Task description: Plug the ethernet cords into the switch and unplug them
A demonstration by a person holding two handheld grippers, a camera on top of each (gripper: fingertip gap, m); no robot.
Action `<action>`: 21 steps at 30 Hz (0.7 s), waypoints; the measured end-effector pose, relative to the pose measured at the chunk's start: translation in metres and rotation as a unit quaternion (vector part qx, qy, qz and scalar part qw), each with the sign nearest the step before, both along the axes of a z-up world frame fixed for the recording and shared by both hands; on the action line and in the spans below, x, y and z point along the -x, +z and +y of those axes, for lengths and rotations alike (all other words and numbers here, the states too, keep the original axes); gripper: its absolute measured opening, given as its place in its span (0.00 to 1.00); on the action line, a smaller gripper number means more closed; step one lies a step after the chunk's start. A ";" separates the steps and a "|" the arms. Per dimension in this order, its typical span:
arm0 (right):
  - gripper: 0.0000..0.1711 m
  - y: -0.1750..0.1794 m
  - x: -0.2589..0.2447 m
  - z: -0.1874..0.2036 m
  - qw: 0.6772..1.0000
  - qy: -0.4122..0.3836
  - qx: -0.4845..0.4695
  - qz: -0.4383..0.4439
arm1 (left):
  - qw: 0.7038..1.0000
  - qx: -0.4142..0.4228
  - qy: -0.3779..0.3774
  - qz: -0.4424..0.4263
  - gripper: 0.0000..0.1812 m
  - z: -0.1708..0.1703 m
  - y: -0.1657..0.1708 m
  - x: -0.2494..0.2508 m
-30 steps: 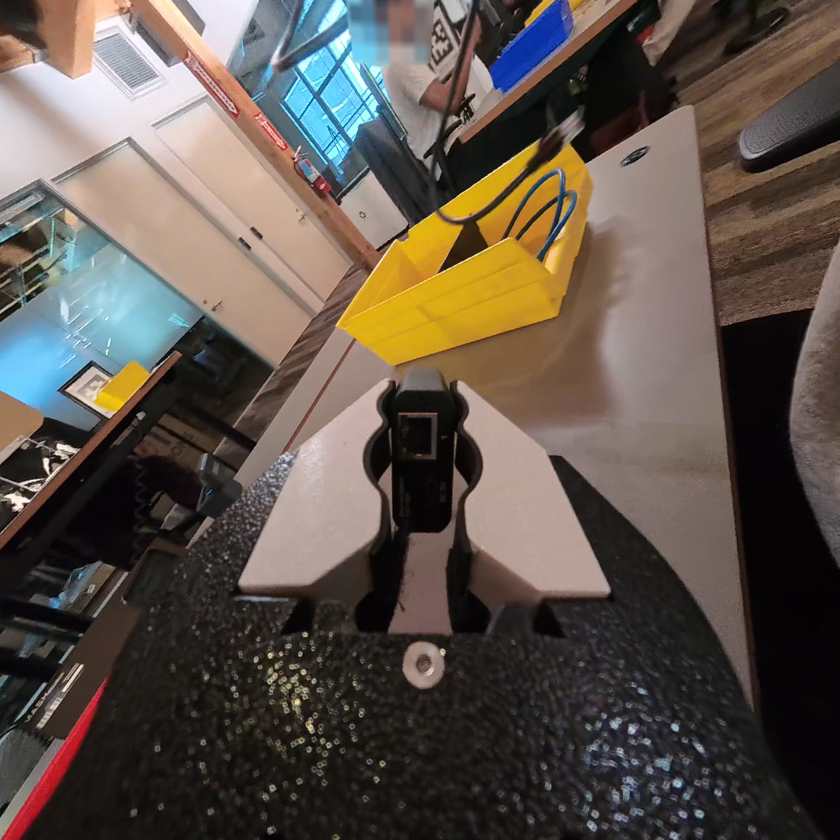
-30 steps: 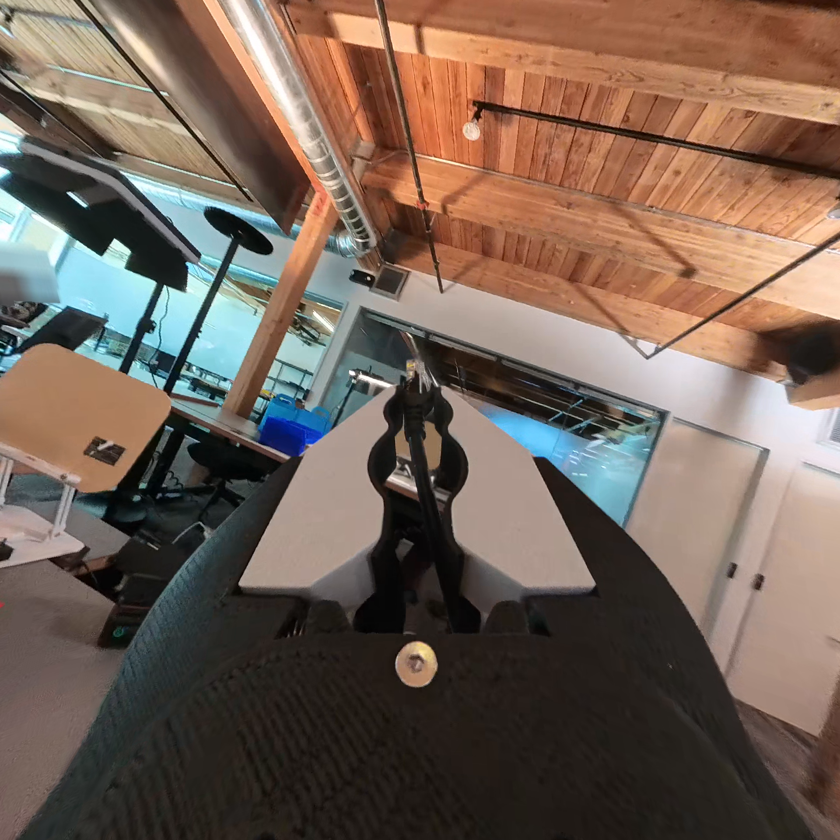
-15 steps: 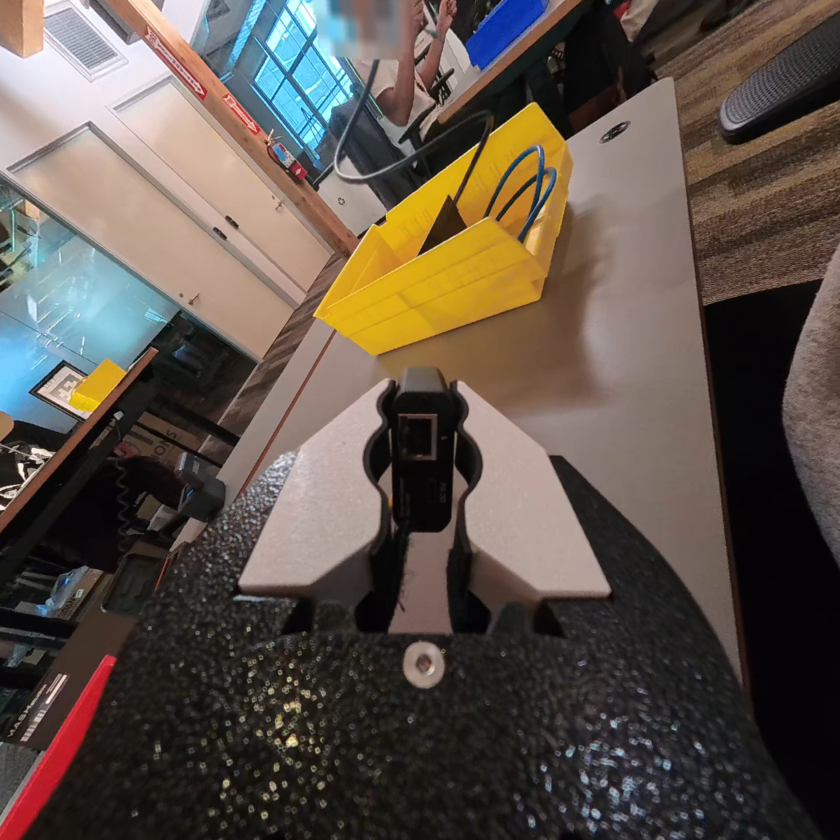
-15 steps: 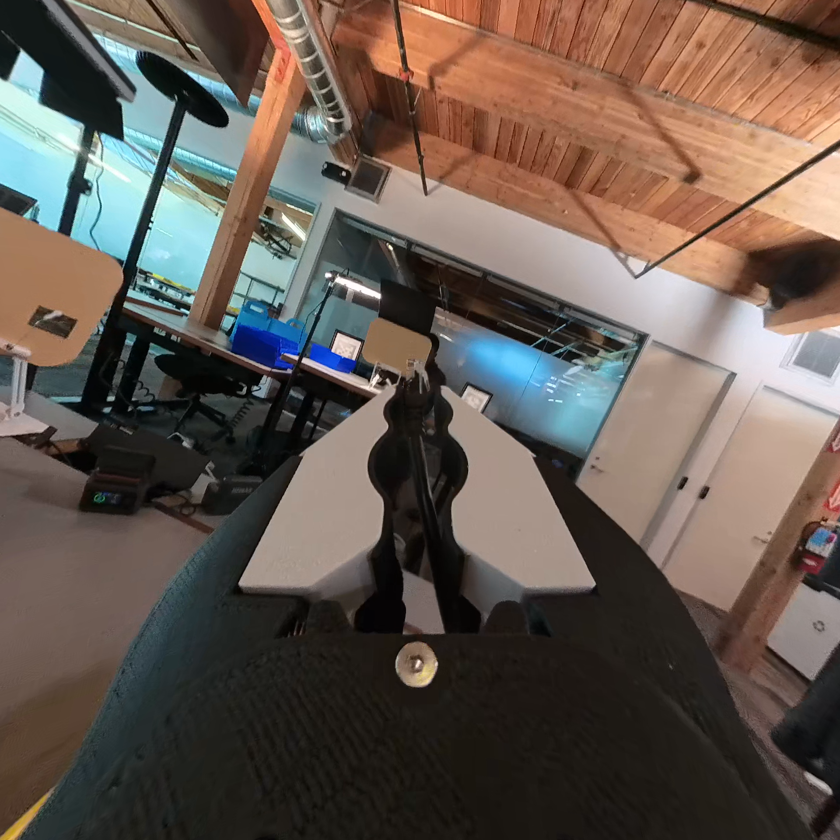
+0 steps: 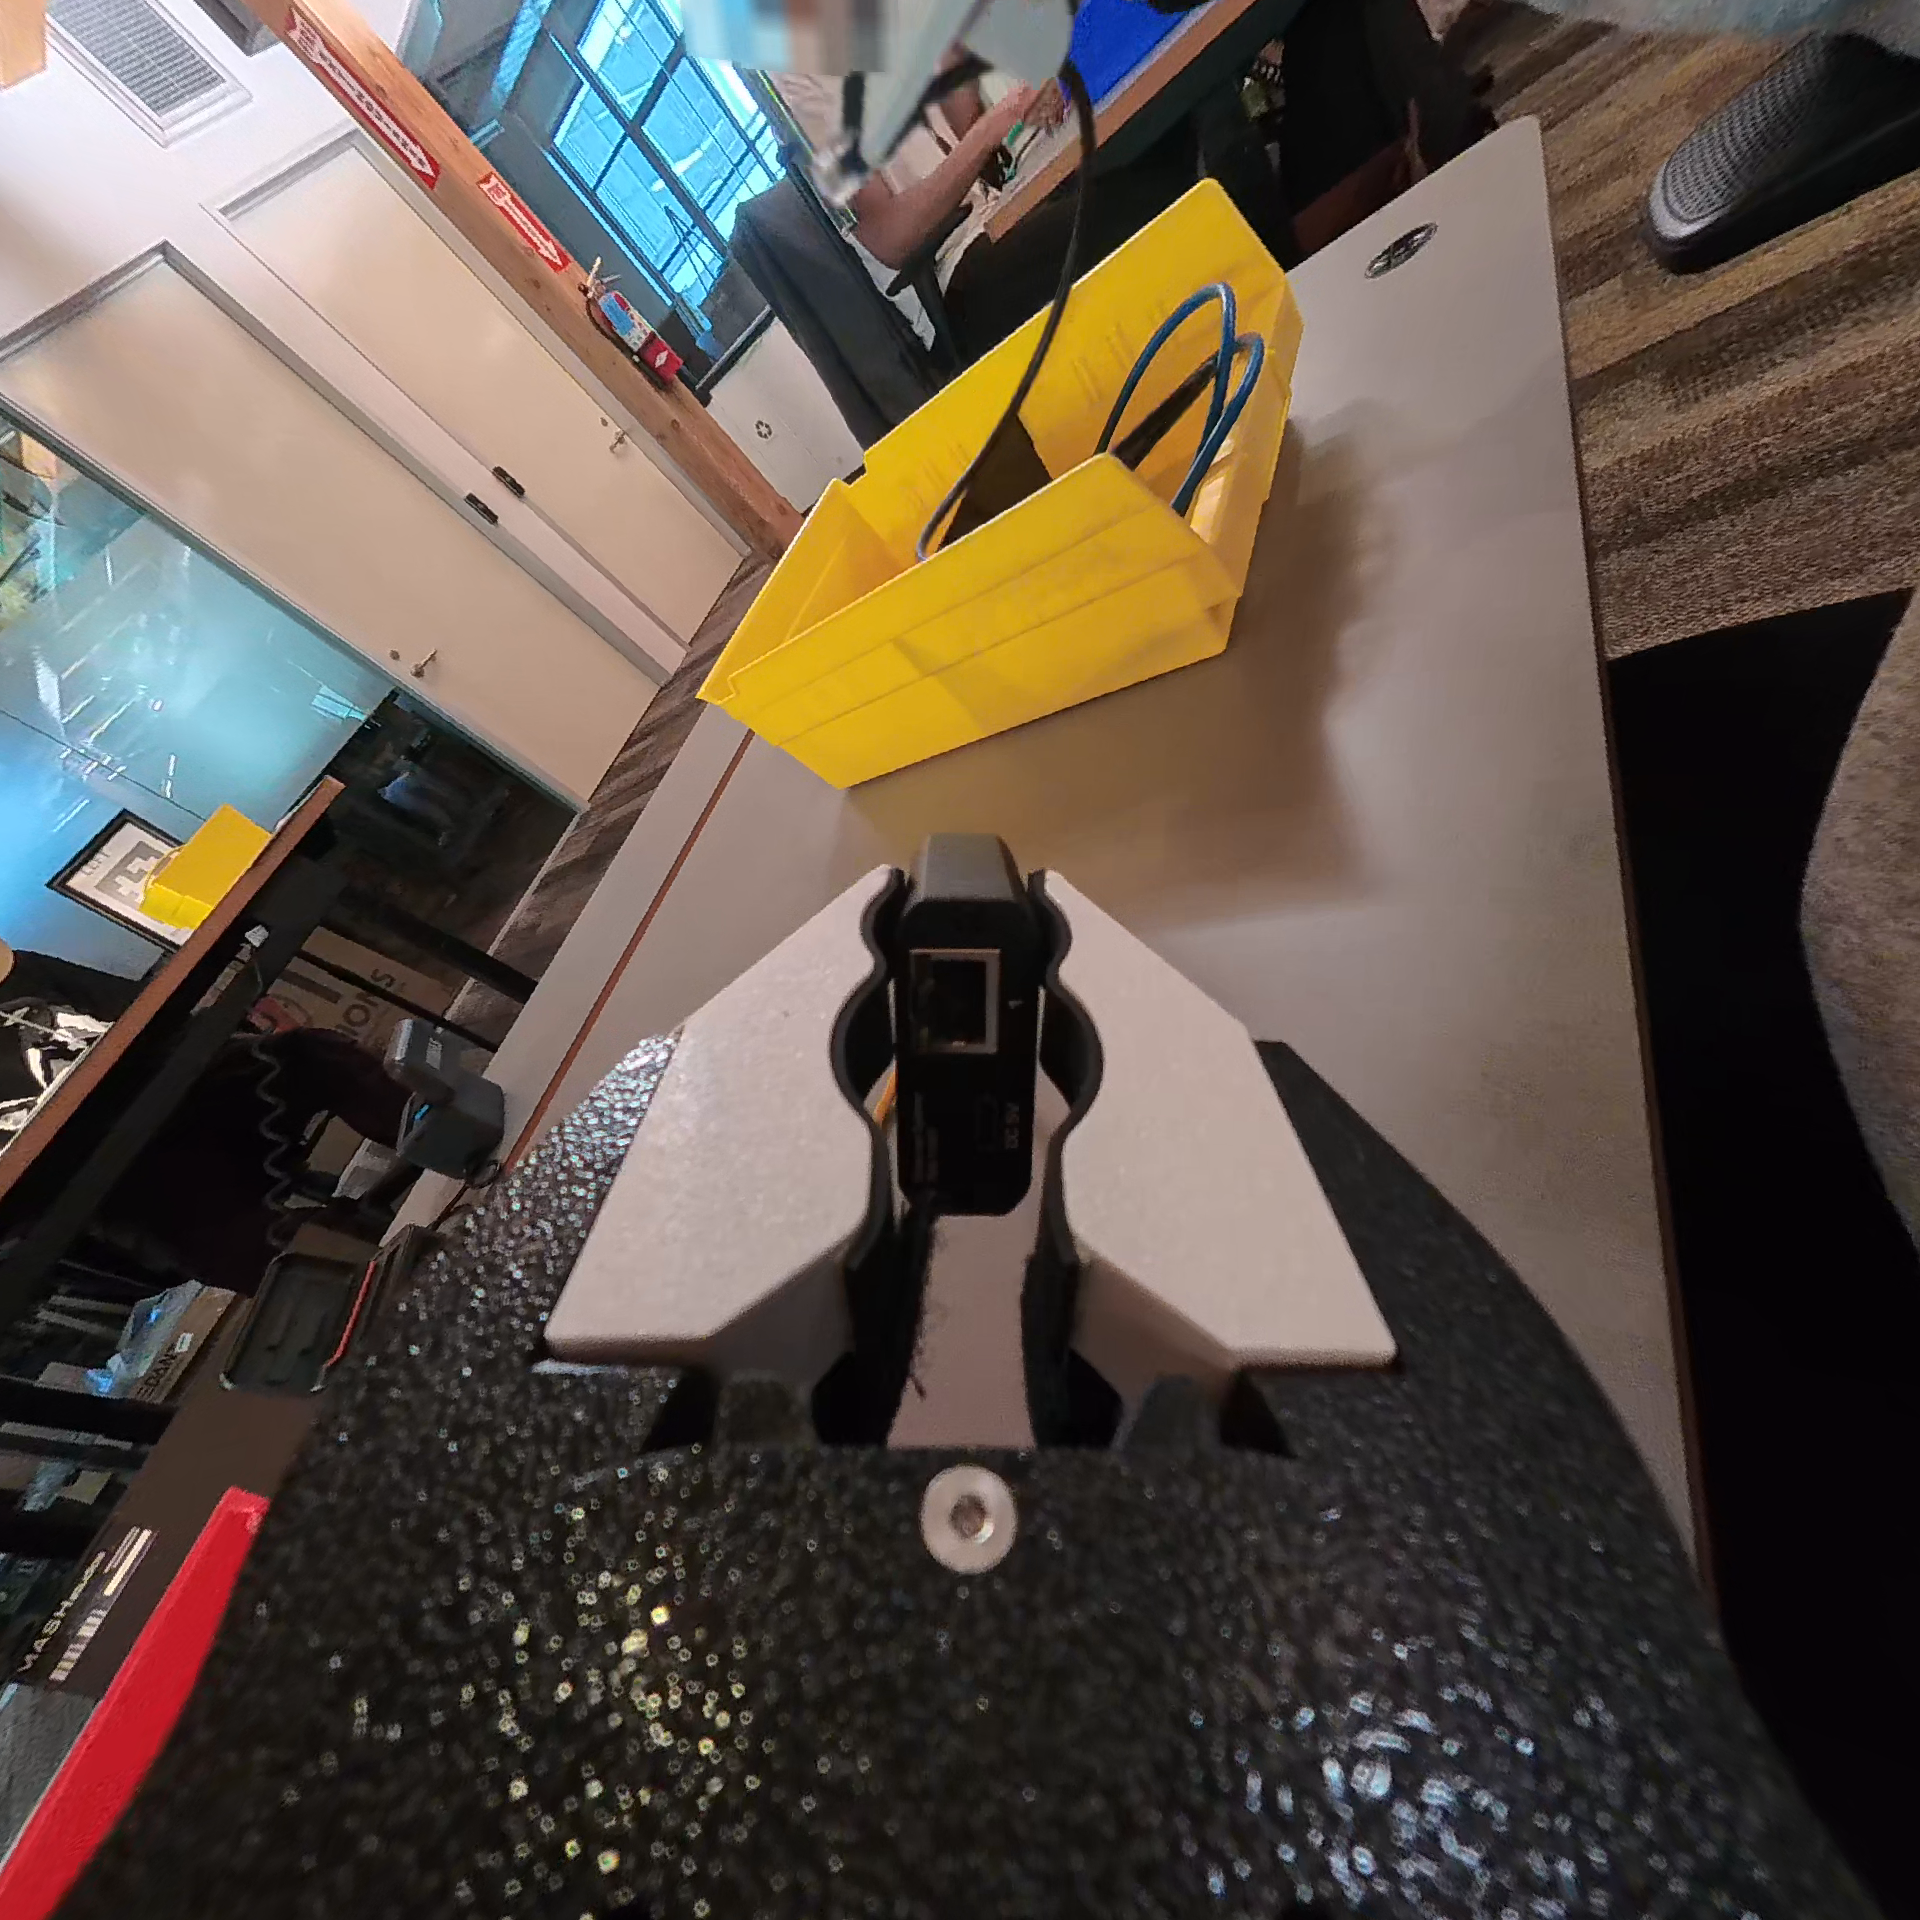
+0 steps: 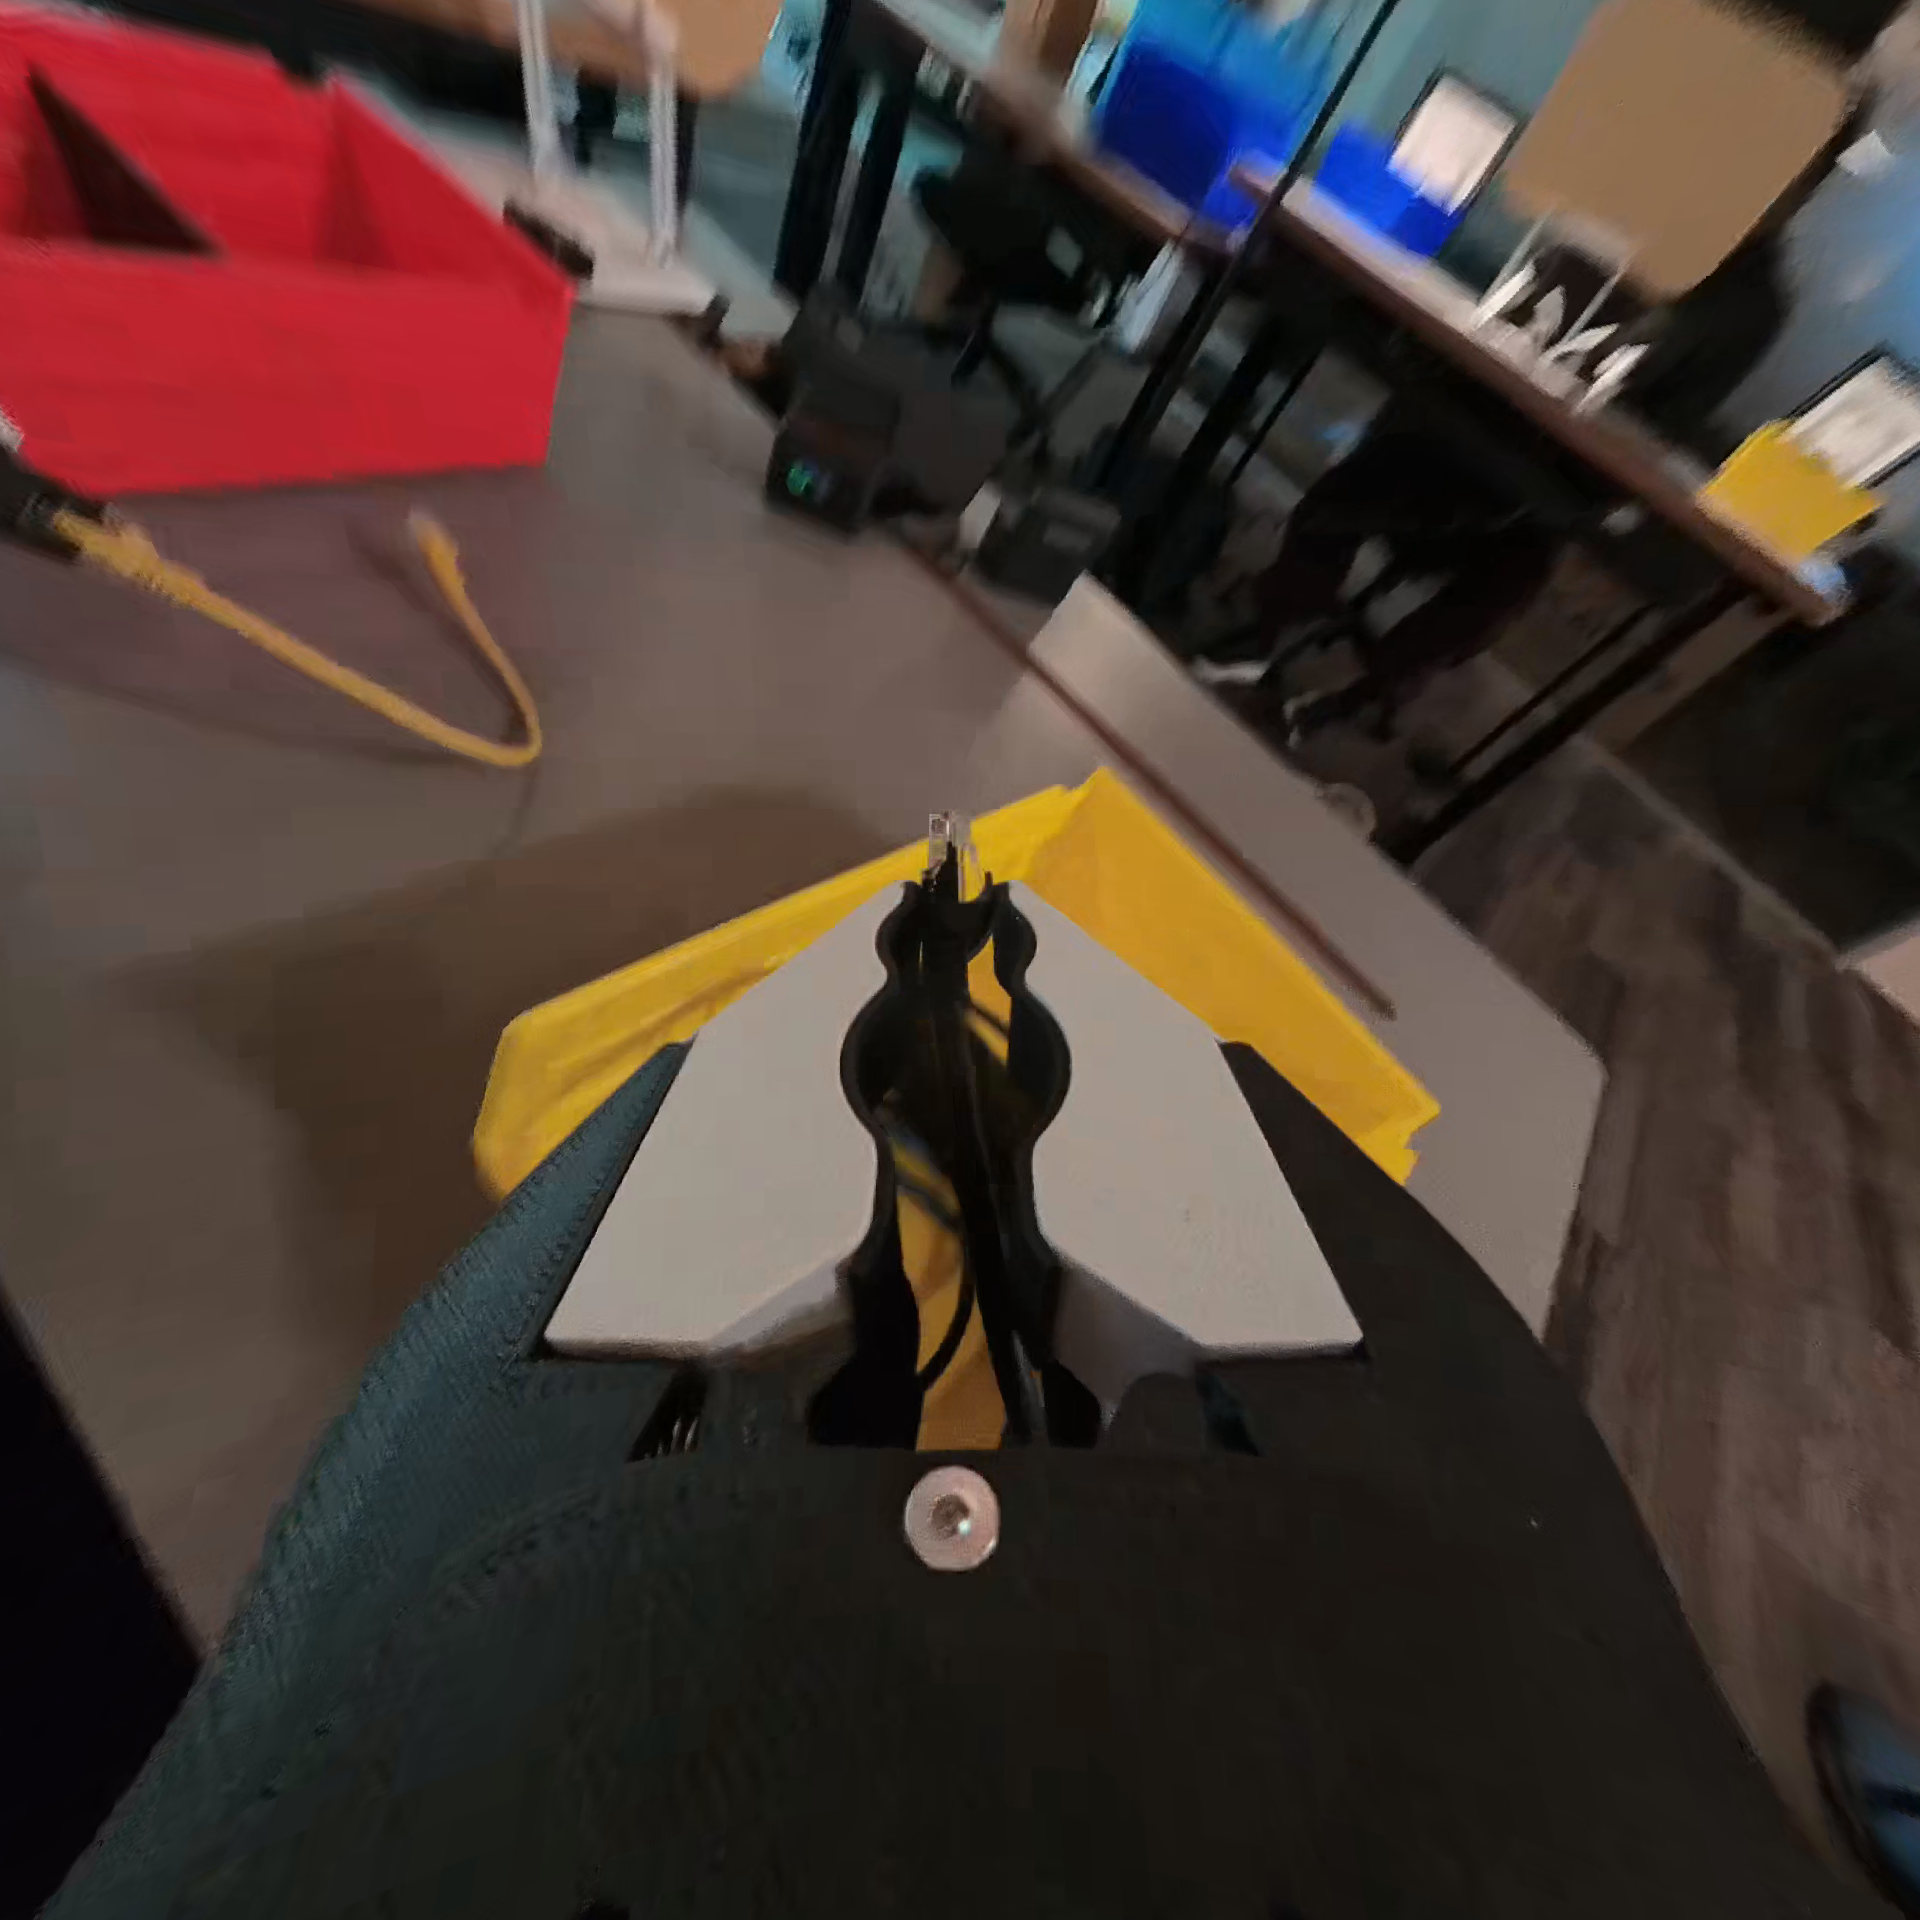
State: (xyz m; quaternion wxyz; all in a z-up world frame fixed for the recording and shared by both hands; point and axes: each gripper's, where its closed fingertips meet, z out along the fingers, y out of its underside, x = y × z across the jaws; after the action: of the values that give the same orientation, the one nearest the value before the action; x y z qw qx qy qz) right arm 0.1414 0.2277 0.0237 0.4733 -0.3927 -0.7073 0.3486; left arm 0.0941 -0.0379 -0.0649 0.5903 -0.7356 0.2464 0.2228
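The left hand-held gripper point(image 5: 966, 1029) pinches the black switch point(image 5: 964, 1023), its port facing the camera. The right hand-held gripper point(image 6: 948, 914) pinches a black cord's clear plug point(image 6: 950, 840) above the yellow bin point(image 6: 1226, 935). Best to line the plug squarely with the port, then push gently.

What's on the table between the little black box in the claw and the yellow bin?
Nothing: in the left wrist view, bare grey table lies between the switch and the yellow bin.

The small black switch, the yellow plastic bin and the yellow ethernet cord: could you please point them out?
small black switch point(image 5: 966, 1013): left wrist view, port face.
yellow plastic bin point(image 5: 997, 655): left wrist view, near side wall.
yellow ethernet cord point(image 6: 312, 657): right wrist view, straight run.
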 end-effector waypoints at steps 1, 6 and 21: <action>0.06 -0.010 -0.002 -0.003 1.000 0.008 -0.002 -0.027 | 1.000 0.002 -0.001 0.002 0.12 0.000 -0.001 -0.001; 0.07 -0.051 -0.009 -0.014 0.991 0.041 -0.004 -0.129 | 1.000 0.009 -0.003 0.006 0.11 0.001 -0.005 -0.003; 0.07 -0.102 -0.020 -0.026 0.961 0.070 0.003 -0.267 | 0.999 0.031 -0.011 0.016 0.11 0.003 -0.015 -0.008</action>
State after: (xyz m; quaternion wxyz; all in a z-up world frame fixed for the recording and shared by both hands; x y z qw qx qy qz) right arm 0.1618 0.2015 -0.0785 0.2407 -0.4229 -0.8323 0.2655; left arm 0.1021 -0.0346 -0.0802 0.5659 -0.7470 0.2708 0.2198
